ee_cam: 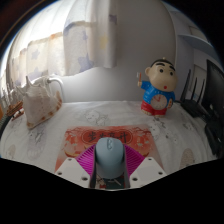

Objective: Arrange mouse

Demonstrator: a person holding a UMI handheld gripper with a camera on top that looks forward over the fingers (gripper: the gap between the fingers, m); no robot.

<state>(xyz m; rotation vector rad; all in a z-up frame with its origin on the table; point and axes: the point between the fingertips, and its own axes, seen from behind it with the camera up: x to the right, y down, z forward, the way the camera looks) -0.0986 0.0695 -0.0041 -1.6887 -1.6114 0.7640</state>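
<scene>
While my hand-held gripper (110, 176) hangs low over the worktop (190, 135), the mouse (109, 158) sits between its two fingers, nose pointing away from me, resting on a reddish patterned mat (88, 137). I can see the fingers (72, 170) flanking the mouse's rear half, with the purple pads (90, 160) close against its flanks. Whether the pads are actually pressing on the shell or only standing just beside it, I cannot tell; the mouse looks to be lying on the mat under its own weight.

As I judge it, this light grey mouse will be light and rigid, a hard plastic shell that will not give under the pads. Its top is smooth and domed, so it could slip forward or twist if I squeeze on the curved upper surface. The flatter side walls, low down and about midway along the body, seem the best place to take hold, with both pads meeting it evenly. It is not fragile, but pinching near the buttons would be a poor choice.

Beyond the mat stands a cartoon boy figurine (155, 88), and off to the other side a pale teapot-like piece (38, 100); both are well apart from the mouse.
</scene>
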